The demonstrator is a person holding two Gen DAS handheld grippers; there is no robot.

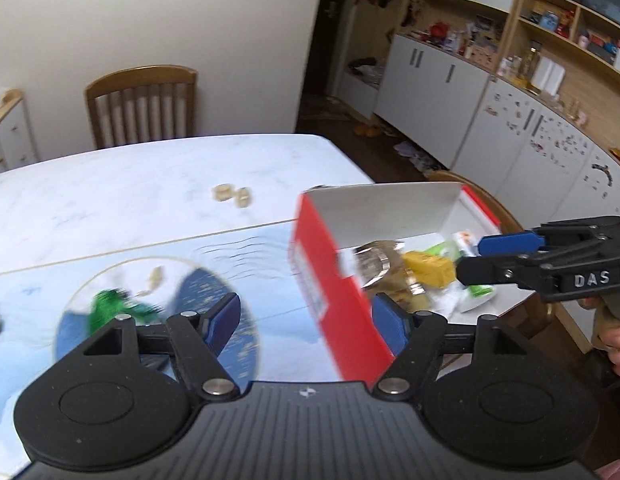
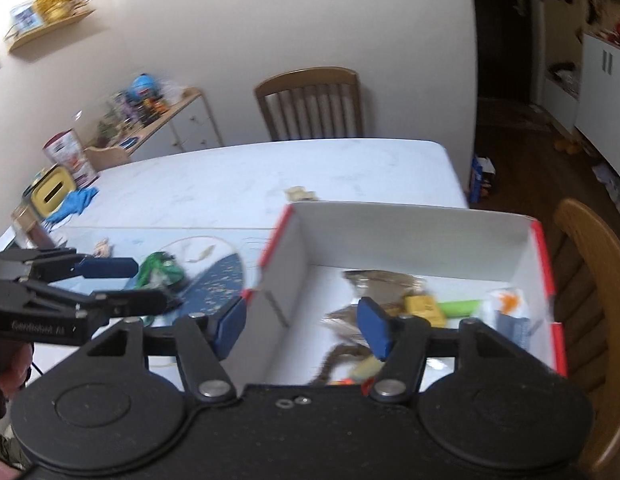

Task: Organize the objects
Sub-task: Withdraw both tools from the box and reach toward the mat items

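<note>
Marbled white tabletop (image 1: 122,184) carries, from left to right, a green wrapped item (image 1: 110,308) on the blue mat (image 1: 254,252), two small tan pieces (image 1: 232,194), then the red box (image 1: 329,280) already holding packets. Left gripper (image 1: 306,320) and right gripper (image 2: 302,328) both have jaws apart and empty. Probably the green item goes next: lower the left jaws squarely over it and close gently, since the wrapper looks crinkly.

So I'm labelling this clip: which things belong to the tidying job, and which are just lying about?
Job: box, yellow block inside it, green toy, two beige bits, left gripper, right gripper.
Lying about: blue cloth, chair, tin.
</note>
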